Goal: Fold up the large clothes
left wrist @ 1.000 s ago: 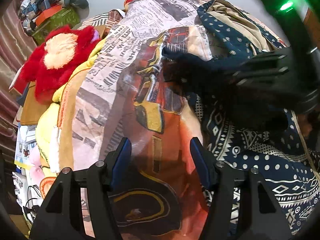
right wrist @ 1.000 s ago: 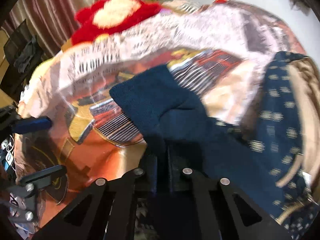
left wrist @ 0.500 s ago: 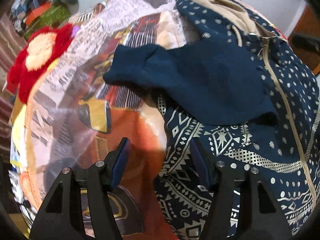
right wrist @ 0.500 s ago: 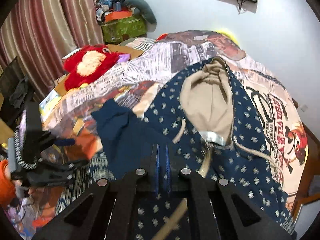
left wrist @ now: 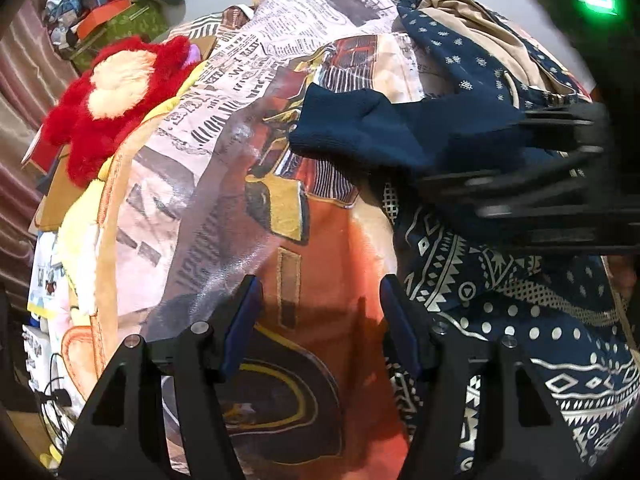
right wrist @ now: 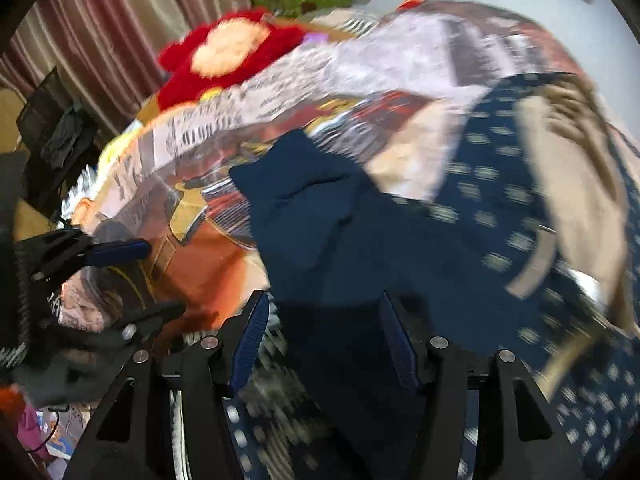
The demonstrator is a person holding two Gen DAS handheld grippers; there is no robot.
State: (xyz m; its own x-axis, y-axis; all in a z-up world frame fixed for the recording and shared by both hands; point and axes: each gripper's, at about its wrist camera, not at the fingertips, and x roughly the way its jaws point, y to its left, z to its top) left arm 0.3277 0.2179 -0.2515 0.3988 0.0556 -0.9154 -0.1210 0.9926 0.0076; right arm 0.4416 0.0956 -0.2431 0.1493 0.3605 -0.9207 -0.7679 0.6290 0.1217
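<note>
Right gripper [right wrist: 324, 344]: jaws opening, the plain navy sleeve [right wrist: 304, 216] lying between the blue pads but, as far as the blurred view shows, not pressed by them. Left gripper [left wrist: 320, 320]: fingers apart, nothing between them — poised over the orange part of the printed blanket [left wrist: 224, 168], just beside the garment's patterned edge. Risk: the sleeve, once let go, may slide or spring off its fold, since it lies on a rumpled, sloping surface; a pad withdrawing through the cloth could also snag and drag it. Item: hooded jacket [left wrist: 520, 320], navy, printed with pale dots and bands of geometric pattern, beige-lined hood [right wrist: 568, 184] at the far end, a zip line and drawcord visible. It lies spread on the blanket-covered bed, the sleeve laid crosswise, its ribbed cuff reaching onto the blanket. Surroundings: red plush toy [left wrist: 116, 96] at the bed's far left, a green box [left wrist: 120, 32] of clutter beyond, striped curtain [right wrist: 104, 24] behind.
</note>
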